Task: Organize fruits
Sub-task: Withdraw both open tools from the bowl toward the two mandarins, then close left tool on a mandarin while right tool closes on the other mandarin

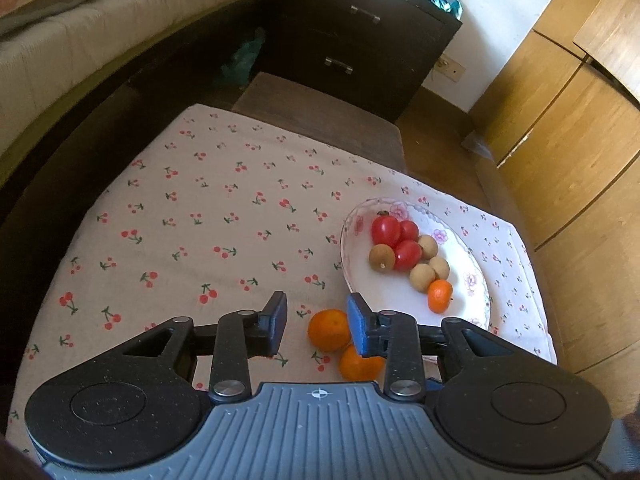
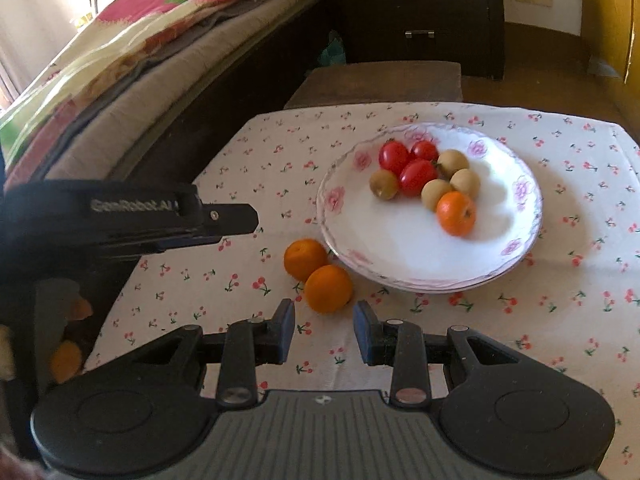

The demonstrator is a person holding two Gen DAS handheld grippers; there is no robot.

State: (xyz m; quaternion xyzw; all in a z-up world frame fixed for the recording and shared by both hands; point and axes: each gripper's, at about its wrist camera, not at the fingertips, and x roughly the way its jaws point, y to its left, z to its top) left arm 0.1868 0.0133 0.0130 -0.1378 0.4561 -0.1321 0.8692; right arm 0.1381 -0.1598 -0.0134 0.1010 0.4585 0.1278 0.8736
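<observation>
While both my grippers stood spread and empty, the right gripper [image 2: 324, 330] had the nearer small round orange mandarin [image 2: 328, 288] just ahead of its fingertips; the left gripper [image 1: 317, 326] hung alongside.

The tablecloth [image 2: 248, 280] is off-white, printed with small red cherries on green stems. The plate [image 2: 400, 248] is white, with pink flowers around a scalloped rim. Three cherry tomatoes [image 2: 416, 176] on it are glossy red; four longans [image 2: 464, 182] are pale tan, one appearing browner in the left wrist view. One mandarin [image 2: 456, 213] on the plate and two mandarins [image 2: 316, 274] on the cloth are orange. The dresser [image 2: 416, 12] is dark brown with silver handles. The cabinet [image 1: 568, 128] is honey-coloured wood. The gripper pads [image 2: 362, 334] are blue on black fingers.
</observation>
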